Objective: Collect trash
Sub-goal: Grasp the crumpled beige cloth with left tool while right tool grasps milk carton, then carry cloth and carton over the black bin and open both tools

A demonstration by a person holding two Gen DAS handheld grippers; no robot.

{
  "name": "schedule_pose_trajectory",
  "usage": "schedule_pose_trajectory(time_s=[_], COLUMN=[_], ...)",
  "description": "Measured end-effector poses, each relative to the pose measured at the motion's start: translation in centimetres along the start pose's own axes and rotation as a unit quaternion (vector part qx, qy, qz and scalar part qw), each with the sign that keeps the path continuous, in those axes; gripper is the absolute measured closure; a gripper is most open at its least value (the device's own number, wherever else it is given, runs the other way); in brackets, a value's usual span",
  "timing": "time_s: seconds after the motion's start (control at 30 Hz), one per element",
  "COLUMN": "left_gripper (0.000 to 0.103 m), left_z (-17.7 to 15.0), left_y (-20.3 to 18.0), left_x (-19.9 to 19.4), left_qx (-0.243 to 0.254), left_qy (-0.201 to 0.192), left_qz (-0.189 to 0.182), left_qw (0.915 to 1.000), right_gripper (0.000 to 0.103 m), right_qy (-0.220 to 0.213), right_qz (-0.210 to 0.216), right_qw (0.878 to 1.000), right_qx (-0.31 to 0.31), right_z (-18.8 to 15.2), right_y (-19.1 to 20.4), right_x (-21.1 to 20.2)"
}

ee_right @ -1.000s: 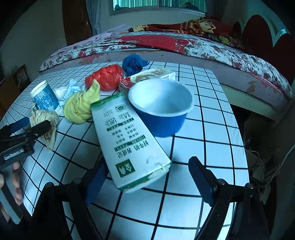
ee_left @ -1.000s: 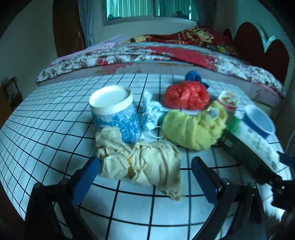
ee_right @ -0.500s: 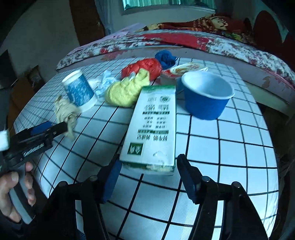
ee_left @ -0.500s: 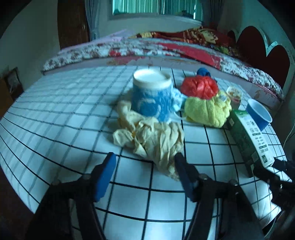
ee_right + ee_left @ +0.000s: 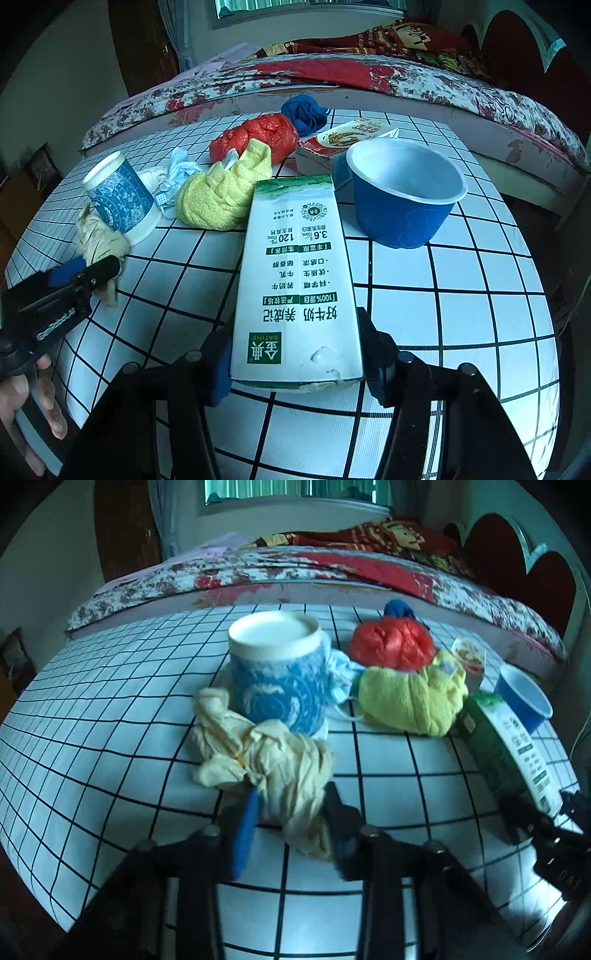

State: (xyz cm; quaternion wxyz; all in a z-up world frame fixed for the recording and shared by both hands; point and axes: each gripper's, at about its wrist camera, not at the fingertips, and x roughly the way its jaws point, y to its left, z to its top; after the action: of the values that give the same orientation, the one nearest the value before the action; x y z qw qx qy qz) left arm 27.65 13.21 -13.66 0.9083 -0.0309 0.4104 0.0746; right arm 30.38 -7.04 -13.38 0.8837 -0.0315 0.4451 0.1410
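Now crumpled tissue (image 5: 280, 771) sits pinched between the closing left claw (image 5: 291, 812).

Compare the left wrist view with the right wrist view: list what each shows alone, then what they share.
Left wrist only: the left gripper, jaws just closing, pinching the cream crumpled paper from close up.
Right wrist only: a hand, and the milk carton's printed face between the right gripper pads.
Both: patterned cup, yellow cloth, red bag, blue bowl.

White grid-lined table (image 5: 461, 325) with milk carton (image 5: 295, 280), cup (image 5: 277, 672), crumpled trash (image 5: 266, 764).
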Motion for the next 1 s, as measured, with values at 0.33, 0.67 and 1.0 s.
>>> schedule_pose_trajectory(time_s=[0.33, 0.67, 1.0], left_gripper=[0.086, 0.086, 0.086], left_z=[-1.0, -2.0, -4.3], left_y=[-1.0, -4.2, -10.4], left_x=[-4.3, -8.3, -12.6], left_qx=[0.022, 0.062, 0.114], left_qy=[-0.041, -0.072, -0.091], left_qz=[-0.018, -0.034, -0.091], left_qw=[0.9987, 0.9949, 0.9851], right_gripper=[0.047, 0.047, 0.047], right_qy=[-0.036, -0.075, -0.111], right_qz=[-0.002, -0.015, -0.039], right_qw=[0.999, 0.997, 0.992], right_qx=[-0.007, 0.010, 0.055], right_z=[-1.2, -2.8, -7.1], right_y=[-0.2, -1.6, -6.2], right_x=[-3.3, -8.7, -15.7])
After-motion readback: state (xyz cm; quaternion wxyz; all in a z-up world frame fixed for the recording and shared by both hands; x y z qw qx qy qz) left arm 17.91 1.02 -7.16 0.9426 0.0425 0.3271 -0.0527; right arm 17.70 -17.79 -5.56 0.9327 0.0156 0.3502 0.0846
